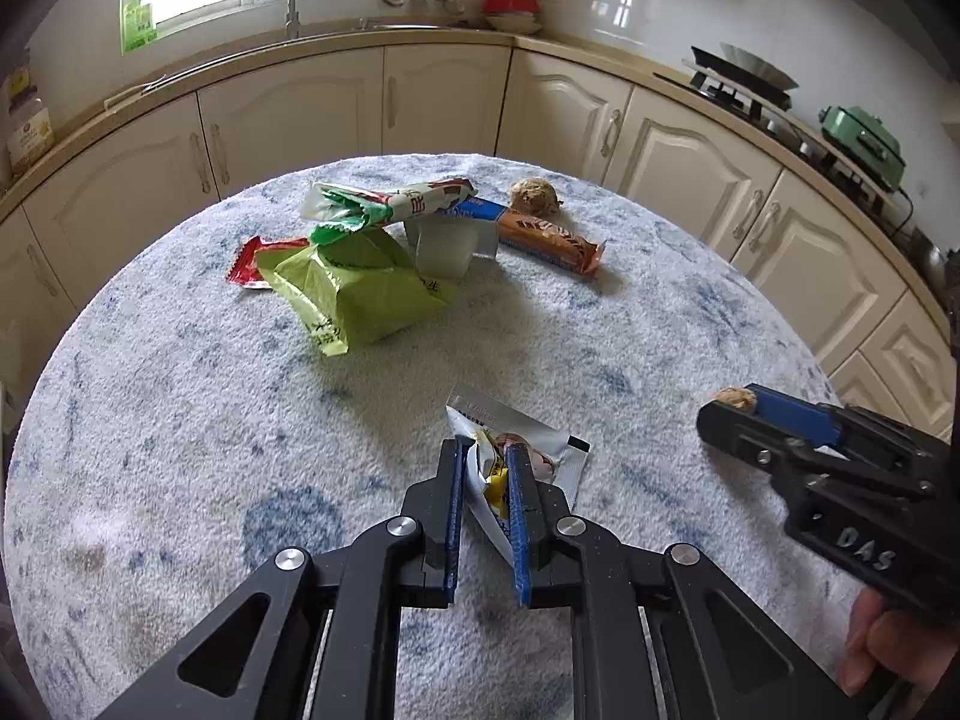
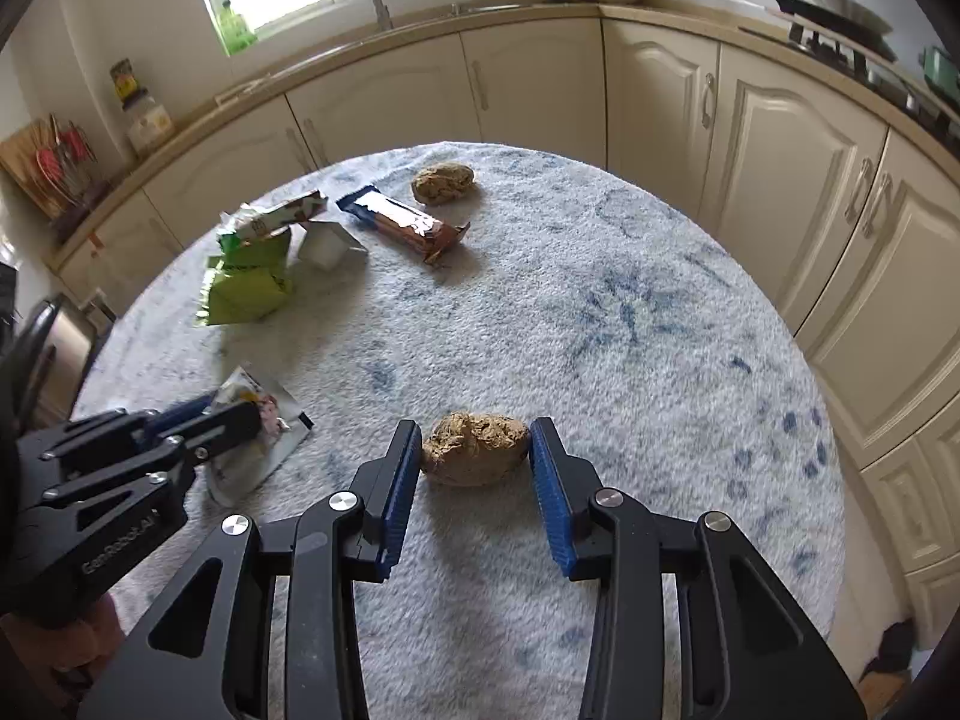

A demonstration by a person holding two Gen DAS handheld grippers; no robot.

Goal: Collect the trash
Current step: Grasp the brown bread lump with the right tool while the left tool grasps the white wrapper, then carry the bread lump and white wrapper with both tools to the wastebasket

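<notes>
My left gripper is shut on a crumpled silver snack wrapper, pinched between the blue pads just above the fuzzy blue-and-white tablecloth. In the right wrist view that wrapper hangs from the left gripper at the left. My right gripper is shut on a crumpled brown paper ball, both pads touching its sides while it rests on the cloth. From the left wrist view, the right gripper shows the ball at its tip.
At the far side of the round table lie a green bag, a red wrapper, a white-green-red wrapper, a clear plastic cup, an orange-blue biscuit pack and a second brown ball. Cream cabinets ring the table.
</notes>
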